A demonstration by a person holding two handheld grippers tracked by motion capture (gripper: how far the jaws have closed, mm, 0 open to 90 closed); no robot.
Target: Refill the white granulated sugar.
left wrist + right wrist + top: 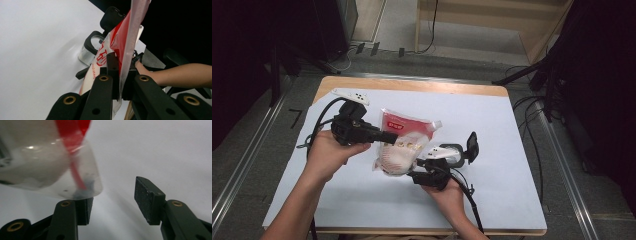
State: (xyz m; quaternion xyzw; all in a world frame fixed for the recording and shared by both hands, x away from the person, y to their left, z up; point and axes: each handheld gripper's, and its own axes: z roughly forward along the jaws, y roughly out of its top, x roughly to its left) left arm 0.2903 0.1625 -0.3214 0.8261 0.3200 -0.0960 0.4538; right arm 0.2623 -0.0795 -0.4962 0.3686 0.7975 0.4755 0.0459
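Bag (pixel 402 145) clamped in left gripper (pixel 388 137); right gripper's (pixel 112 200) jaws apart.

Red print on white face of plastic bag (pixel 100 58), seen in left gripper view: fragment "...ated" legible along lower edge, larger red characters above it cut off, unreadable. High view: red label band on bag (pixel 404 142) with pale lettering, gold marks beneath, too small to read.
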